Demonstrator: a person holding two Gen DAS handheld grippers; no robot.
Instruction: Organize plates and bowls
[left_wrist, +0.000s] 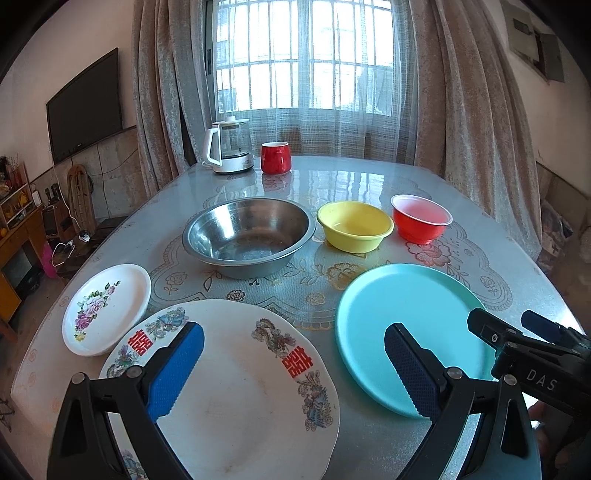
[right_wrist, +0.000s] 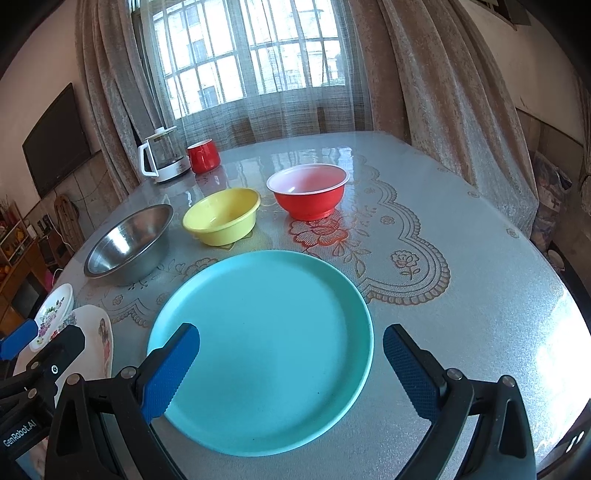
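Note:
A large white plate with red characters and dragon motifs (left_wrist: 240, 391) lies at the table's near edge under my left gripper (left_wrist: 293, 363), which is open and empty. A small white flowered plate (left_wrist: 105, 308) lies to its left. A teal plate (right_wrist: 262, 354) lies under my right gripper (right_wrist: 291, 363), also open and empty. Behind them stand a steel bowl (left_wrist: 247, 236), a yellow bowl (left_wrist: 354, 226) and a red bowl with a white inside (left_wrist: 421, 218), in a row. The teal plate also shows in the left wrist view (left_wrist: 402, 332).
A glass kettle on a white base (left_wrist: 229, 147) and a red mug (left_wrist: 275, 157) stand at the table's far edge by the curtained window. The table (right_wrist: 461, 295) carries a shiny flowered cover. A TV and shelves are at the left.

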